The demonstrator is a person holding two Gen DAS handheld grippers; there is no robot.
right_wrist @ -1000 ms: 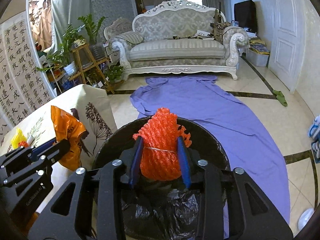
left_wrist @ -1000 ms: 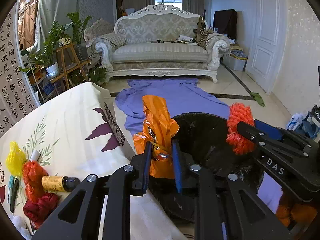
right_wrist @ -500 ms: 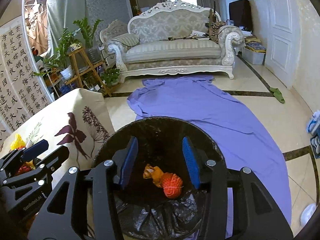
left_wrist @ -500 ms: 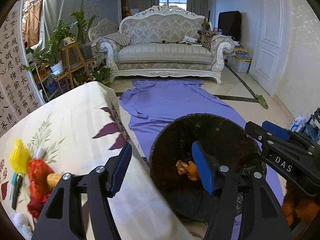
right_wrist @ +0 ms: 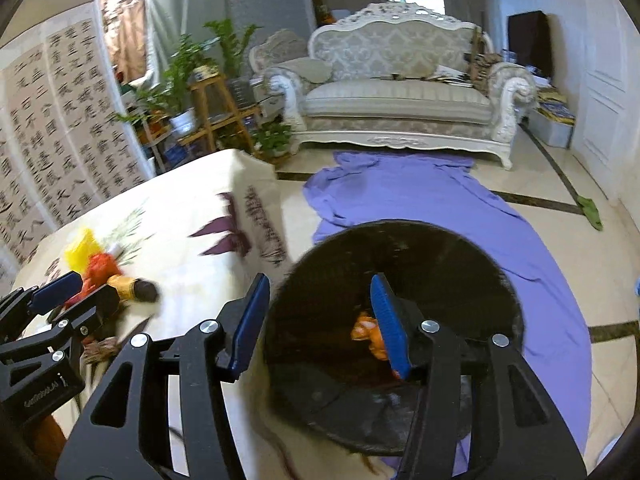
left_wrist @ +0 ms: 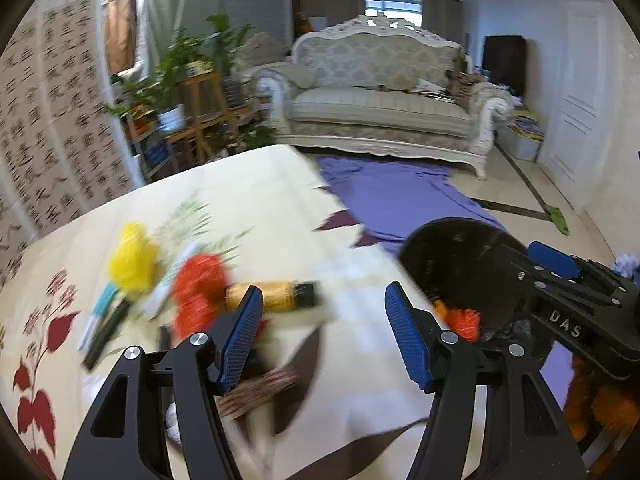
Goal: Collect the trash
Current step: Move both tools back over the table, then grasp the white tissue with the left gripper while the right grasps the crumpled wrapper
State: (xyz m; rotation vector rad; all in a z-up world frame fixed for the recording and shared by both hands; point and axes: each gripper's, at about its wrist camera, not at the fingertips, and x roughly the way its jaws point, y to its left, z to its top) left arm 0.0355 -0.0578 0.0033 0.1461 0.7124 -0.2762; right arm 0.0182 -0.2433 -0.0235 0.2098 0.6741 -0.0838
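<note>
While the left gripper [left_wrist: 324, 332] hung over the counter [left_wrist: 248, 200] with its jaws wide apart and empty, the leftover trash lay just ahead to its left: a yellow net [left_wrist: 134, 258], a red net [left_wrist: 200, 280] and a small bottle [left_wrist: 272, 296]. The right gripper [right_wrist: 316, 320], empty and opening, hovered over the black bin [right_wrist: 440, 252], where orange scraps [right_wrist: 366, 330] lay below its right finger.

home living room | ornate sofa [right_wrist: 400, 92], potted plants [right_wrist: 184, 76] (calligraphy panels too) [right_wrist: 48, 128]
</note>
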